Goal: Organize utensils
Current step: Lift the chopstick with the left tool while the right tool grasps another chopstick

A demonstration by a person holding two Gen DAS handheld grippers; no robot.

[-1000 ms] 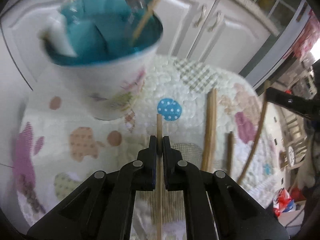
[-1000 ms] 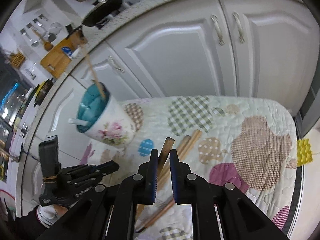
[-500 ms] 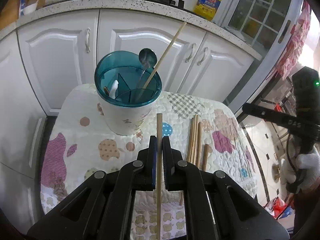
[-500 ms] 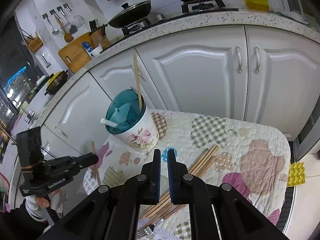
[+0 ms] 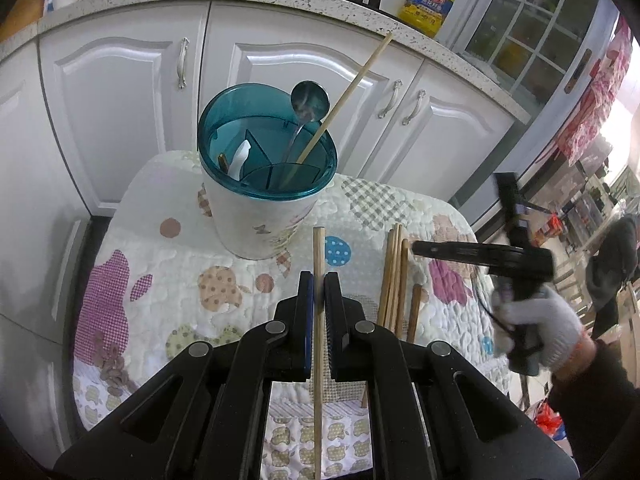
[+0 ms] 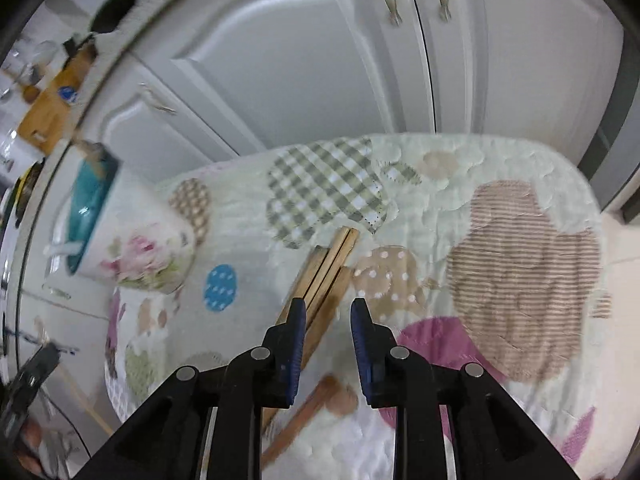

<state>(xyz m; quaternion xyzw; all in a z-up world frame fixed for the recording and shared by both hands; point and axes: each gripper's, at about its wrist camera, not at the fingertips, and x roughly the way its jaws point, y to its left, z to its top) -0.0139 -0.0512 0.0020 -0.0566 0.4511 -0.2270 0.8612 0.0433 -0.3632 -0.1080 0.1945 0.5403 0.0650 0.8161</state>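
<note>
- my left gripper (image 5: 319, 294) clamps one chopstick (image 5: 319, 320), short of the holder (image 5: 267, 168); tilted, it could miss
- right gripper (image 6: 328, 320) is opening, empty, over the chopstick pile (image 6: 326, 268); might scatter them

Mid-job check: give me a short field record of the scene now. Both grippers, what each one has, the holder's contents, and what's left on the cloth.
left gripper: jaws shut on a single chopstick, held above the quilted cloth
right gripper: jaws opening, empty, low over the loose chopsticks
utensil holder: upright on the cloth, teal divided insert
holder contents: metal spoon, one leaning chopstick, a white utensil
left to sort: loose chopsticks bunched on the cloth, right of the holder
</note>
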